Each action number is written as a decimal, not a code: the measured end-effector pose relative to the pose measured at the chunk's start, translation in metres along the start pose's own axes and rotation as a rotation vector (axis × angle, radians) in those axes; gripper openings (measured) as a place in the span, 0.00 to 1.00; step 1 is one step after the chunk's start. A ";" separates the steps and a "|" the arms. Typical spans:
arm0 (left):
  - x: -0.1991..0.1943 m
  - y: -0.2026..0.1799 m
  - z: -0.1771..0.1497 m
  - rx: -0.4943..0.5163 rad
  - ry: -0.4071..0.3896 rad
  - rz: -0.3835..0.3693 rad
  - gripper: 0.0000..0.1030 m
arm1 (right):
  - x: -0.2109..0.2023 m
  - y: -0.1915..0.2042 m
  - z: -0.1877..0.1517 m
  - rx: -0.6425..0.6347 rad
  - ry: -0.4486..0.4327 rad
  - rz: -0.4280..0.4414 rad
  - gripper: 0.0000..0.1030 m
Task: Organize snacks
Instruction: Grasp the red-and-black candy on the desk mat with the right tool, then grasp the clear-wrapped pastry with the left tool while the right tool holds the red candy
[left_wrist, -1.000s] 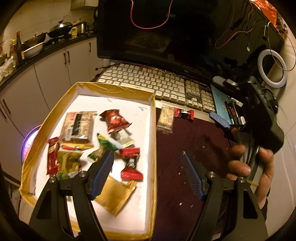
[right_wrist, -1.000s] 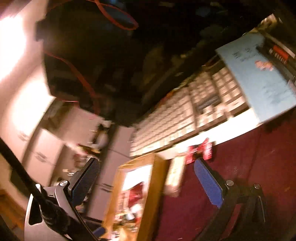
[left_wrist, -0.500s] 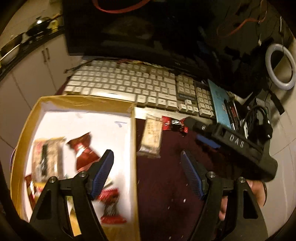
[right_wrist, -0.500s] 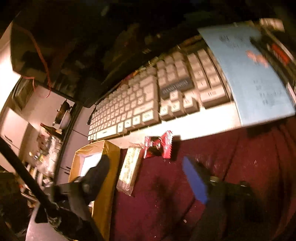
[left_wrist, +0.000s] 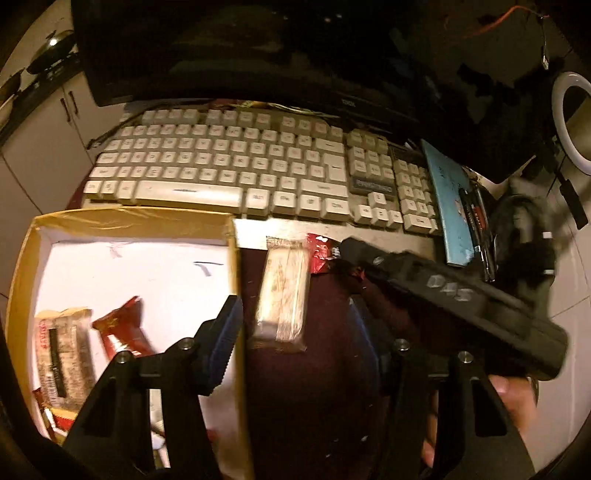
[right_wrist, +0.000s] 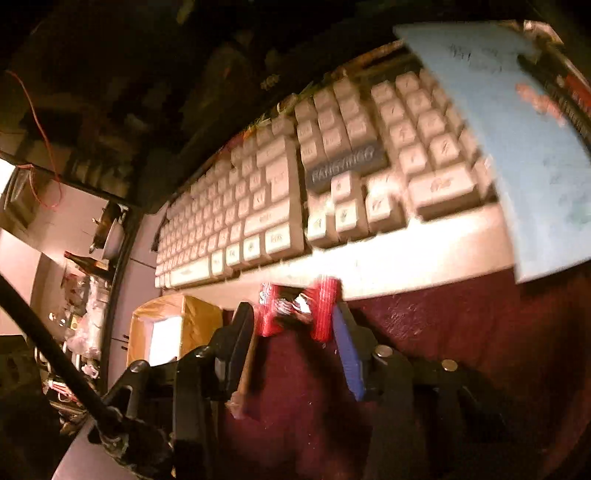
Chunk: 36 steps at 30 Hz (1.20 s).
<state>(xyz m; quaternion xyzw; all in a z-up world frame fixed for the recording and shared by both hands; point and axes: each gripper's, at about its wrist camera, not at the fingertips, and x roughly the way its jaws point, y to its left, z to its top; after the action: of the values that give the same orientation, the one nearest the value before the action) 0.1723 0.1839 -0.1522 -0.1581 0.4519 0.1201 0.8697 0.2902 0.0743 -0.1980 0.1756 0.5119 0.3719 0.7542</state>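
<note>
- On table by keyboard (right_wrist: 280, 206): right claw (right_wrist: 295, 332) closing round red candy (right_wrist: 299, 308), pads not yet firm — could pinch one twisted end and slip.
- Beside box (left_wrist: 236, 280): left claw (left_wrist: 295, 328) open, closing over bar (left_wrist: 282, 291), not gripping — may nudge it or catch box wall.

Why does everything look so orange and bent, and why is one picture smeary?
Left wrist view: warm, dim indoor light tints everything amber; the fisheye lens bows the keyboard; the white box floor glares. Right wrist view: motion blur smears the keys and the red candy between the closing jaws of the right gripper; the keyboard's front edge is overexposed, the top nearly black.
</note>
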 end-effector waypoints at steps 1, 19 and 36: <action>-0.001 0.001 -0.001 0.002 -0.004 0.005 0.58 | 0.001 0.003 -0.003 -0.013 0.001 -0.016 0.26; 0.008 -0.008 0.000 0.044 0.027 0.043 0.63 | -0.069 -0.030 -0.049 -0.006 -0.190 0.004 0.05; 0.041 -0.033 0.027 0.077 0.087 0.044 0.63 | -0.075 -0.044 -0.043 0.067 -0.214 0.069 0.05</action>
<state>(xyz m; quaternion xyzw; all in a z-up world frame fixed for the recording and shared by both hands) 0.2275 0.1661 -0.1661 -0.1197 0.4971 0.1147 0.8517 0.2529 -0.0156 -0.1961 0.2569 0.4341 0.3596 0.7850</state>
